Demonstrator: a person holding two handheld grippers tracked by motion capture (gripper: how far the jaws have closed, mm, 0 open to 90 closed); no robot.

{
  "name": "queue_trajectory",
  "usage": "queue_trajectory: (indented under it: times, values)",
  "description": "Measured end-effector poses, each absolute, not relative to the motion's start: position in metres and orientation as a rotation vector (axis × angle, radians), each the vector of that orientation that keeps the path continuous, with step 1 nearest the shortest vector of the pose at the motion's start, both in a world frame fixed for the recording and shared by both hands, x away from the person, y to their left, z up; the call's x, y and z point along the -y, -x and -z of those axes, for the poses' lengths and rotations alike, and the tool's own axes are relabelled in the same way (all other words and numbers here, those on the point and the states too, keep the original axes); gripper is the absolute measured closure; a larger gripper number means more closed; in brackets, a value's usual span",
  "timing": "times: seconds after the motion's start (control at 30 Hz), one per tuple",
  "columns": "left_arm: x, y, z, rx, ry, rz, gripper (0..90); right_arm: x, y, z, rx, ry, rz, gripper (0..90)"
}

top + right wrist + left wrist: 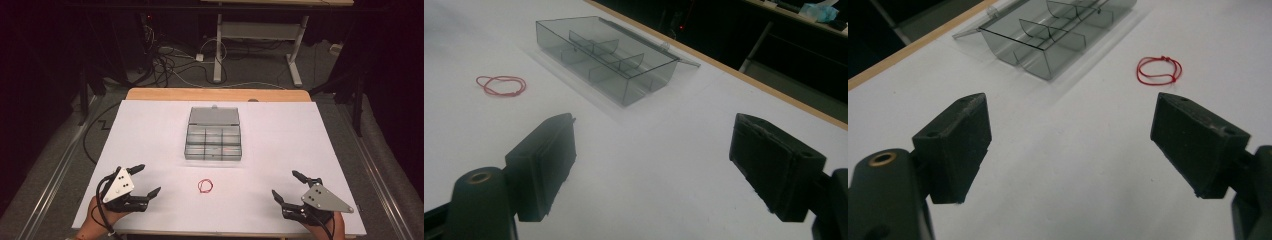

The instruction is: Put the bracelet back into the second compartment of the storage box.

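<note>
High view first: the wooden table [150, 93] carries a white sheet [150, 150] that covers nearly all of it, leaving a strip of bare wood along the 12 o'clock edge. On the sheet, a little toward 12 o'clock from its centre, stands a clear grey plastic compartment box [214, 143] with its lid [214, 116] swung open and lying flat on the 12 o'clock side. The dividers form a grid of small cells; I cannot tell whether anything lies in them.

Next in size, the left gripper [141, 179] sits near the 7 o'clock corner of the sheet, held in a hand [95, 215] that enters from the bottom edge. Its jaws stand wide apart with nothing between them. In the left gripper view the same gripper [1070, 142] shows bare white sheet between its two black jaws, with the box at 12 o'clock and the band at 1 o'clock beyond them.

At the 5 o'clock corner, the right gripper [286, 185] is likewise spread wide and holds nothing; the right gripper view [651, 160] confirms it.

Smallest is the red rubber band [205, 186], a loose loop flat on the sheet at 6 o'clock from the box, well apart from it and roughly midway between the two grippers, touched by neither.
</note>
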State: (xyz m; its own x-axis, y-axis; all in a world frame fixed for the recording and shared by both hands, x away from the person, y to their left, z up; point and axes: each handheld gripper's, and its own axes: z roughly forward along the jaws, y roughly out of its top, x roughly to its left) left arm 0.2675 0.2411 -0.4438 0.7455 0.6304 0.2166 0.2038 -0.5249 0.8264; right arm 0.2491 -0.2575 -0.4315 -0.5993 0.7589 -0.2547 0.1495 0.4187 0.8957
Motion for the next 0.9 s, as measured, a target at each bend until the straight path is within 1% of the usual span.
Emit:
queue_trajectory:
  times: [0.03, 0.2, 0.3, 0.37, 0.5, 0.57, 0.63, 0.73, 0.9]
  values:
    - [-0.239, -0.266, 0.448, -0.632, -2.118, -0.619, 16.2, 0.257, -0.25, 0.432, -2.013, -0.77, -1.18, 19.3]
    - [-0.234, -0.267, 0.455, -0.618, -2.169, -0.615, 16.3, 0.256, -0.252, 0.434, -2.028, -0.765, -1.176, 19.3]
    - [-0.229, -0.264, 0.459, -0.587, -2.208, -0.616, 18.8, 0.255, -0.252, 0.433, -2.028, -0.765, -1.169, 19.3]
    - [-0.226, -0.263, 0.459, -0.563, -2.23, -0.599, 18.8, 0.254, -0.252, 0.433, -2.028, -0.762, -1.167, 19.3]
    - [-0.219, -0.262, 0.457, -0.537, -2.239, -0.573, 20.6, 0.252, -0.251, 0.435, -2.039, -0.767, -1.155, 19.3]
    - [-0.214, -0.262, 0.457, -0.519, -2.238, -0.538, 22.7, 0.252, -0.251, 0.434, -2.039, -0.765, -1.157, 19.3]
    - [-0.203, -0.266, 0.457, -0.497, -2.239, -0.464, 23.6, 0.251, -0.251, 0.434, -2.038, -0.762, -1.16, 19.3]
    - [-0.193, -0.27, 0.458, -0.479, -2.25, -0.43, 25.6, 0.25, -0.253, 0.436, -2.045, -0.765, -1.156, 19.1]
    - [-0.166, -0.28, 0.464, -0.43, -2.293, -0.34, 30.2, 0.249, -0.253, 0.438, -2.056, -0.761, -1.147, 18.9]
